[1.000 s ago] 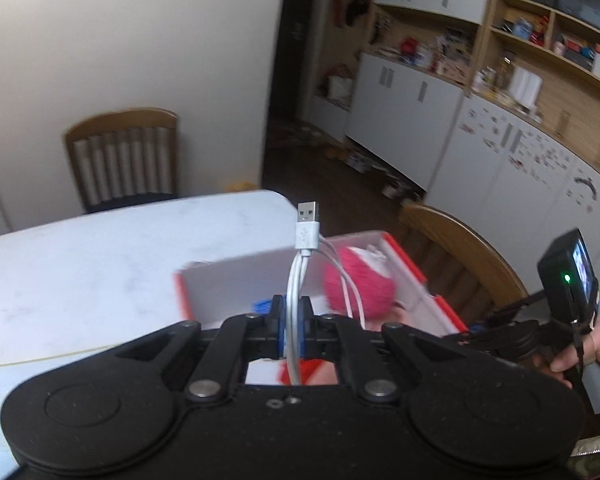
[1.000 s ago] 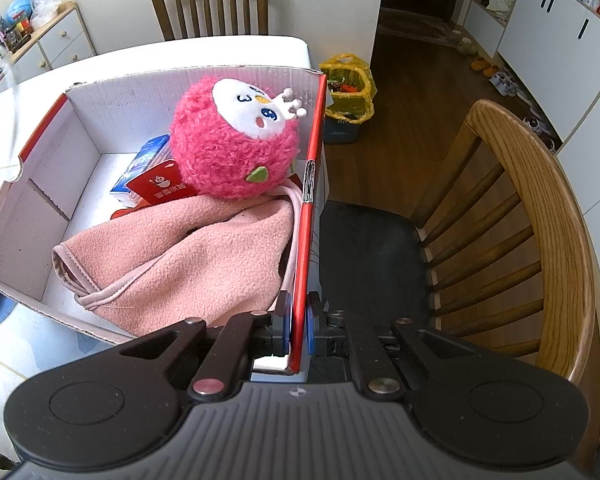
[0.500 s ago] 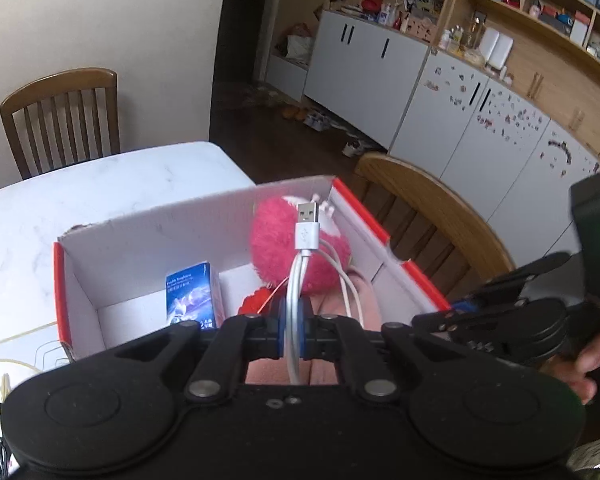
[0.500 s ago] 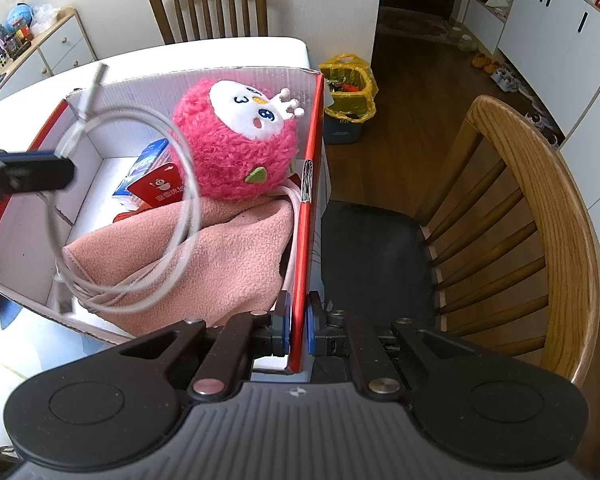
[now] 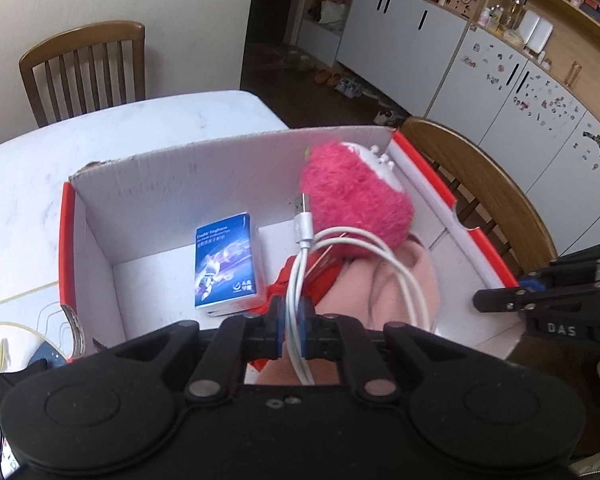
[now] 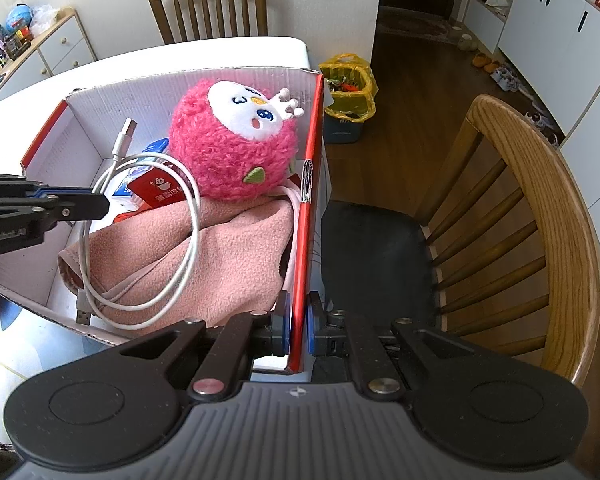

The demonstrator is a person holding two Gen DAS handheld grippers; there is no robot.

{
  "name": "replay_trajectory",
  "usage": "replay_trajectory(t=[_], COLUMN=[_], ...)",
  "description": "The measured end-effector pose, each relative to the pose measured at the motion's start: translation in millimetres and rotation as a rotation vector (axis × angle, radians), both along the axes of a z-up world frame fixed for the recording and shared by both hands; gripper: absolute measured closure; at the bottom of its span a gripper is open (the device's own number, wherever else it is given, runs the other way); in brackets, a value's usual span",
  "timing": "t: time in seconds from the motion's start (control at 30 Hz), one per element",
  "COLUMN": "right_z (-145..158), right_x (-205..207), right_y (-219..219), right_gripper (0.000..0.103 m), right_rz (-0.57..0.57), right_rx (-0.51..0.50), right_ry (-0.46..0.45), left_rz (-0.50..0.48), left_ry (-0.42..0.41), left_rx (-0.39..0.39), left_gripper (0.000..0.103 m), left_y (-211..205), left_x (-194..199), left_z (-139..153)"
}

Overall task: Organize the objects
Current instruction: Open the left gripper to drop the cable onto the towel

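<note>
I'm dangling a coiled white USB cable [image 6: 148,240] over the pink fleece cloth [image 6: 220,264], in my open red-and-white cardboard box [image 5: 148,208]. A fuzzy pink round plush toy [image 6: 236,140] is sitting against the far right wall. A blue packet [image 5: 225,260] is leaning beside it.

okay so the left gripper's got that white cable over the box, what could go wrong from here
1. The white cable hangs in loose loops from the left gripper, whose jaws have just been opening with it between them; a loop could snag on a finger when it drops.
2. One plug dangles by the box's near wall and might land outside.
3. The right gripper pinches the box's red wall; a tug could shift the box.
</note>
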State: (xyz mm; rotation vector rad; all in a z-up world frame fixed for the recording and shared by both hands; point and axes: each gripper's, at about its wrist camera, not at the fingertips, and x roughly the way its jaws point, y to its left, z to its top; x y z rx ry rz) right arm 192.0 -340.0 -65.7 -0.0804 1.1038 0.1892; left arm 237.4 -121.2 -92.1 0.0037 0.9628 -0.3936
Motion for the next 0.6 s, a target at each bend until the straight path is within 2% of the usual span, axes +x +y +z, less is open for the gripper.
replay_trajectory(t=[0.33,0.6], right_z=[0,0], right_x=[0,0], right_y=[0,0], right_gripper=[0.095,0.095], right_rz=[0.001,0.002], right_rx=[-0.001,-0.007], right_ry=[-0.001,0.0], left_rz=[0.025,0.059], left_ry=[0.001,-0.024], left_rx=[-0.012,-0.032], left_gripper=[0.066,0.061], left_y=[7,17], left_x=[-4,-13], left_z=[1,16])
